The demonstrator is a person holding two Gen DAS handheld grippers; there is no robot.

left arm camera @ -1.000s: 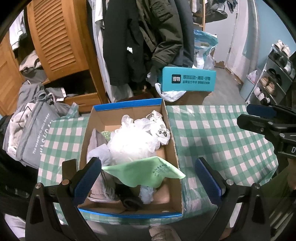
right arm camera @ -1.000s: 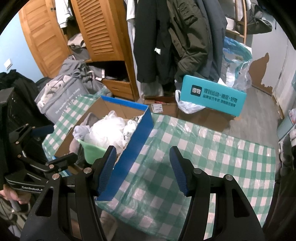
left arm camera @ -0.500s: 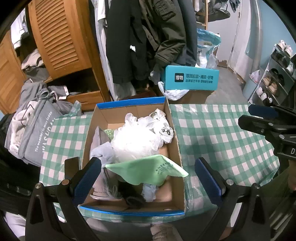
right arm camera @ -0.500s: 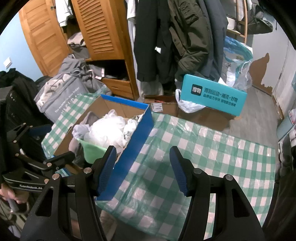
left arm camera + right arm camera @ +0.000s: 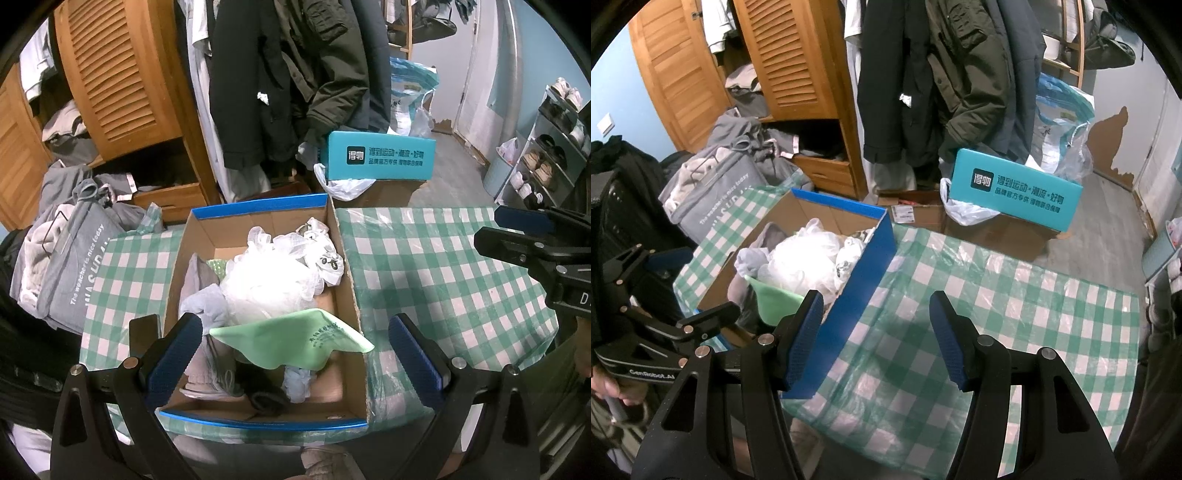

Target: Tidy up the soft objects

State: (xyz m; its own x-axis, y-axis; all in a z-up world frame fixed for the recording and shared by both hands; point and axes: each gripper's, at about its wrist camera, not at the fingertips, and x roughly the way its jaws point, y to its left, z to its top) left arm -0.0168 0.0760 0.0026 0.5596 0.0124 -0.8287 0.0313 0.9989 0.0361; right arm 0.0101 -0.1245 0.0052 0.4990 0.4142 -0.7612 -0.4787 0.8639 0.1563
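An open cardboard box with a blue rim [image 5: 258, 205] sits on the green-checked tablecloth [image 5: 424, 280]. It holds a white mesh puff [image 5: 269, 284], a light green cloth [image 5: 295, 339], grey socks [image 5: 203, 306] and other soft pieces. My left gripper [image 5: 295, 332] hovers over the box's near end, open wide, touching nothing. My right gripper [image 5: 875, 306] is open over bare tablecloth [image 5: 997, 314], just right of the box's blue wall [image 5: 864, 280], with nothing between its fingers. The puff [image 5: 798, 262] and green cloth [image 5: 775, 299] show in that view too.
A teal carton [image 5: 380, 158] rests on a brown box behind the table. A grey bag of clothes [image 5: 70, 266] stands at the left, a wooden wardrobe [image 5: 122, 74] and hanging coats [image 5: 295, 74] behind, a shoe rack [image 5: 546, 147] at the right.
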